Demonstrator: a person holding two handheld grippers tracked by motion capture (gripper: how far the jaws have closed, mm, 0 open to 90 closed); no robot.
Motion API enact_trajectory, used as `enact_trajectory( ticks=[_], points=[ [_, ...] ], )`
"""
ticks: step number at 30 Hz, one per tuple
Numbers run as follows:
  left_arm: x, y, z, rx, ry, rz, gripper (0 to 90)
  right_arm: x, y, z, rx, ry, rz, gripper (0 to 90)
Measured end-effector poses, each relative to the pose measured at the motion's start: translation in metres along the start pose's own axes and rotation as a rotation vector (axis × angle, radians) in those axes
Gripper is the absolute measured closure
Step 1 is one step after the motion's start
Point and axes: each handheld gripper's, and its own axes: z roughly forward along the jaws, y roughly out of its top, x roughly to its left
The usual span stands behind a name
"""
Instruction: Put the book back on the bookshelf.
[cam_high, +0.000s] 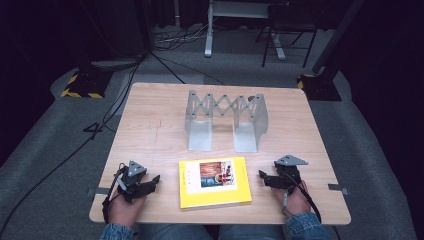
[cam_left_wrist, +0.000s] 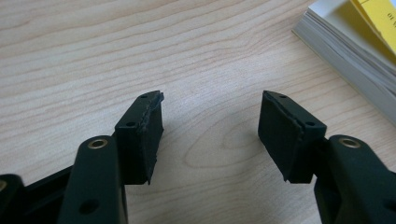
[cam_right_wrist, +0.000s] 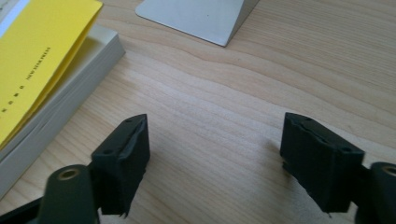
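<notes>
Pale wood table (cam_high: 150, 125), closed yellow book (cam_high: 215, 182) lying flat, picture on cover, left gripper (cam_high: 154, 181) and right gripper (cam_high: 263, 177) jaws wide, empty

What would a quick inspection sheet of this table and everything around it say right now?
Surface: light wooden table, bare between the things on it.
Job's things: yellow book lying flat near the front edge; grey metal expanding bookend rack standing behind it, apart from it.
Clutter: nothing seen.
Grippers: left gripper to the left of the book, jaws open, nothing between them; right gripper to the right of the book, jaws open, also empty. Each is held in a hand low over the table.
Cables: one trails from each gripper; more black cables run over the floor at left and behind.
Surroundings: grey carpet floor, stand bases with hazard stripes, table legs beyond.
</notes>
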Motion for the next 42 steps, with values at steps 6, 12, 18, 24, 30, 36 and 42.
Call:
enact_trajectory(
  ticks=[6,12,18,24,30,36,42],
  points=[
    [-0.002,0.004,-0.007,-0.011,-0.058,-0.054,43.6,0.005,0.0,0.0,-0.008,0.019,-0.012,31.7],
    [-0.017,0.012,-0.017,-0.069,-0.118,-0.074,43.8,0.008,0.0,0.0,-0.008,0.018,-0.014,32.2],
    [-0.041,0.024,-0.004,-0.008,-0.21,-0.088,44.3,0.015,0.001,0.001,-0.008,0.041,-0.034,32.2],
    [-0.055,0.032,0.015,0.052,-0.212,-0.059,43.8,0.022,0.003,0.003,-0.007,0.053,-0.042,32.2],
    [-0.058,0.038,0.026,0.095,-0.227,-0.078,40.6,0.034,0.005,0.006,-0.006,0.1,-0.084,33.2],
    [-0.055,0.039,0.031,0.126,-0.233,-0.115,34.0,0.037,0.005,0.006,-0.01,0.097,-0.083,34.8],
    [-0.064,0.039,0.033,0.137,-0.293,-0.083,39.7,0.038,0.005,0.005,-0.012,0.095,-0.08,36.3]
  ],
)
